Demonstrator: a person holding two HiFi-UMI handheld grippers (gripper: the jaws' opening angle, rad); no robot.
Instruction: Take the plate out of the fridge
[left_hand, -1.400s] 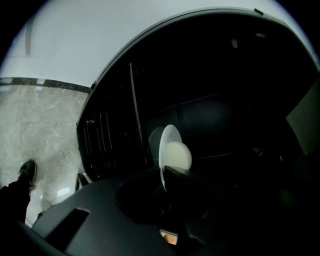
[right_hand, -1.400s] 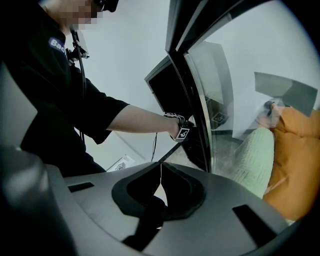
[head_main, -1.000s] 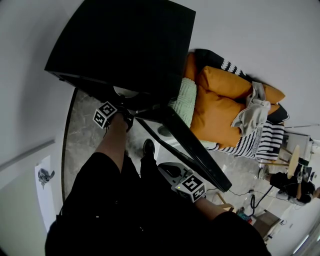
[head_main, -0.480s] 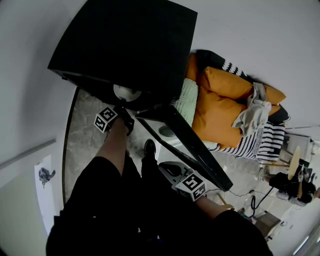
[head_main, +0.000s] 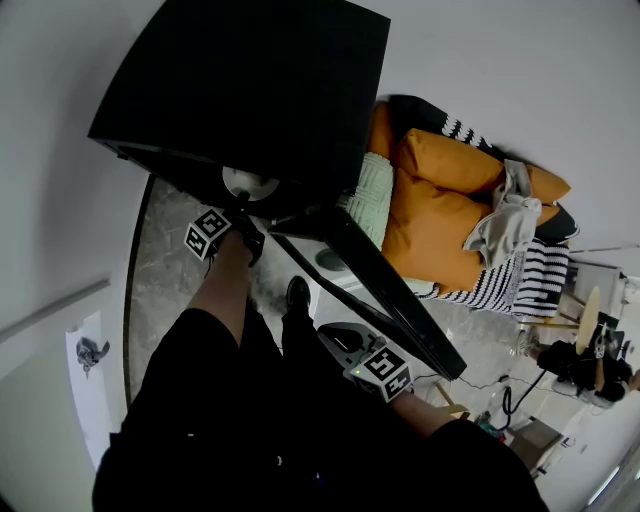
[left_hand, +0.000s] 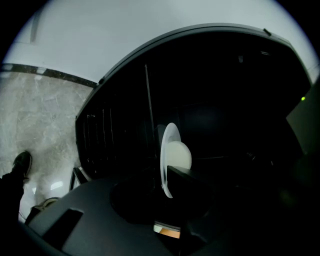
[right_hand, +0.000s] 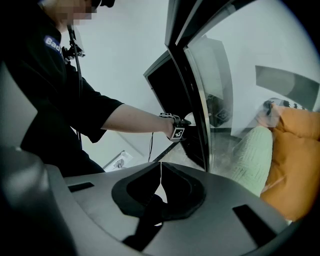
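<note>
Inside the black fridge (head_main: 250, 90), on a shelf near its front edge: one white plate (head_main: 247, 183), seen from the head view as a pale round patch just under the cabinet's top.

Item, left gripper (head_main: 243, 228): I had it reaching into the cabinet mouth, the marker cube just outside. In the left gripper view the plate (left_hand: 167, 150) appeared edge-on, its rim running between the jaws of the left gripper (left_hand: 160, 175). The jaws had just been opening and stood released around the rim. One dark jaw overlapped the plate's lower part; I could not tell whether it touched the plate.

Item, right gripper (head_main: 350, 345): I held it low beside the open fridge door (head_main: 390, 300), near the door's edge. In its own view the jaws of the right gripper (right_hand: 160, 172) were clenched together on nothing, only a thin slit between them.

Hard to make out: the fridge interior was almost wholly black in the left gripper view, so the other left jaw and the shelf under the plate were lost in shadow. The head view hid the left jaws' tips beneath the fridge top. My dark sleeve (head_main: 230, 400) covered much of the floor (head_main: 170, 270).
</note>
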